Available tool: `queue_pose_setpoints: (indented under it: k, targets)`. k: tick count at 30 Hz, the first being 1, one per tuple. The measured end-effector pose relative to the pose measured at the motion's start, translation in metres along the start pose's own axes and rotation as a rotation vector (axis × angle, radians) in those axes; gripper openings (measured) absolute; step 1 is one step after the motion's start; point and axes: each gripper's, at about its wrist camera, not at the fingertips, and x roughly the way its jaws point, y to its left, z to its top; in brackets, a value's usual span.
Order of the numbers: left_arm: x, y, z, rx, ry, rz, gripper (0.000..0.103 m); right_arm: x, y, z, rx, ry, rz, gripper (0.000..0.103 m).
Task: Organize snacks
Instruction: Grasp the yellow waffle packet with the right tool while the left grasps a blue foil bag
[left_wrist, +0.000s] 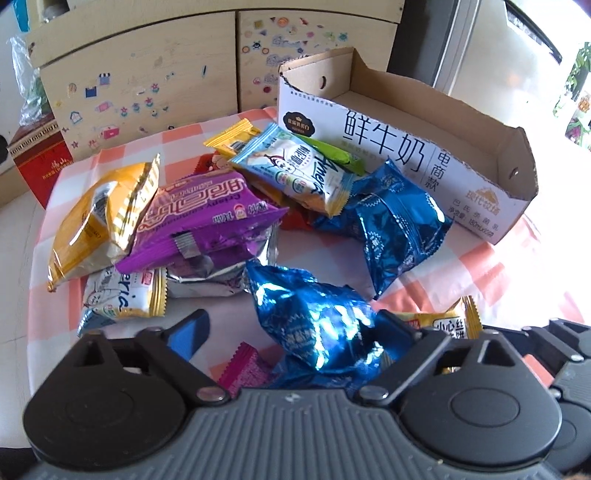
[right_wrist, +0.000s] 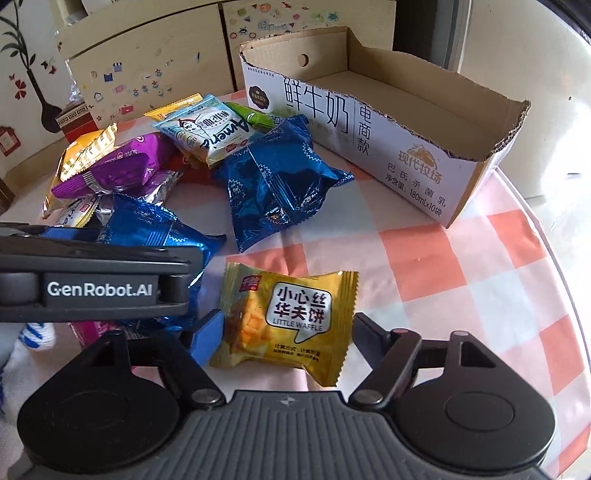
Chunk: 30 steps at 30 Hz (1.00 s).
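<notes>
Between the right tool's (right_wrist: 286, 328) spread fingers lies a waffle pack (right_wrist: 286, 325), a gold, glossy film pillow with crimped ends; its long axis runs roughly across the gap, from one finger toward the other, and neither finger visibly presses it, so this tool stands open around it. Just left of that, the left tool (left_wrist: 291, 328) has a crinkled blue foil pack (left_wrist: 314, 317) between its fingers, the right finger touching the foil and the blue-padded left finger (left_wrist: 188, 330) apart from it; I cannot tell whether it grips or merely straddles the pack

Ahead and to the right of both tools stands the box (right_wrist: 491, 162), a cut-down corrugated carton, long and shallow, white printed front, raw brown inside, seemingly holding nothing yet. The right tool is the nearer to it. Ahead and to the left sits a loose heap on the checked worktop (right_wrist: 424, 258): a second blue pack (right_wrist: 280, 181), a purple pack (left_wrist: 199, 221), a yellow pack (left_wrist: 96, 218), pale blue-white packs, all slippery crumpled film. A pink pack (left_wrist: 247, 369) lies just under the left tool

Judging from this, the move ahead is to close on the waffle pack and carry it forward-right over the box's low front wall
</notes>
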Motion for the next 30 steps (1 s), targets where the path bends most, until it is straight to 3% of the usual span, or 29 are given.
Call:
queue_pose_setpoints:
  k: [5, 14, 16, 17, 19, 21, 24, 26, 30]
  targets:
    - [-0.006, 0.007, -0.004, -0.024, -0.005, -0.049, 0.058, -0.004, -0.005, 0.001, 0.038, -0.018, 0.016, 0.065]
    - [-0.018, 0.019, -0.005, -0.010, -0.038, -0.009, 0.055, -0.004, -0.006, 0.002, 0.066, -0.022, 0.035, 0.061]
    - [-0.016, 0.020, -0.007, -0.005, -0.035, -0.010, 0.058, -0.004, -0.005, 0.002, 0.068, -0.021, 0.037, 0.061]
    - [-0.014, 0.020, -0.007, 0.002, -0.029, -0.011, 0.068, -0.003, -0.005, 0.002, 0.070, -0.020, 0.040, 0.062]
    - [-0.010, 0.021, -0.009, -0.008, -0.015, 0.004, 0.076, -0.002, -0.008, 0.002, 0.087, -0.016, 0.040, 0.062]
    - [-0.008, 0.023, -0.009, -0.024, -0.009, -0.005, 0.078, -0.002, -0.012, 0.002, 0.114, -0.014, 0.051, 0.063]
    - [-0.009, 0.020, -0.011, 0.002, -0.019, -0.013, 0.071, -0.002, -0.010, 0.002, 0.104, -0.016, 0.043, 0.063]
    - [-0.011, 0.016, -0.012, 0.023, -0.029, -0.037, 0.052, -0.002, -0.008, 0.001, 0.095, -0.019, 0.040, 0.061]
    - [-0.015, 0.014, -0.013, 0.028, -0.044, -0.044, 0.046, -0.004, -0.008, 0.001, 0.094, -0.025, 0.046, 0.057]
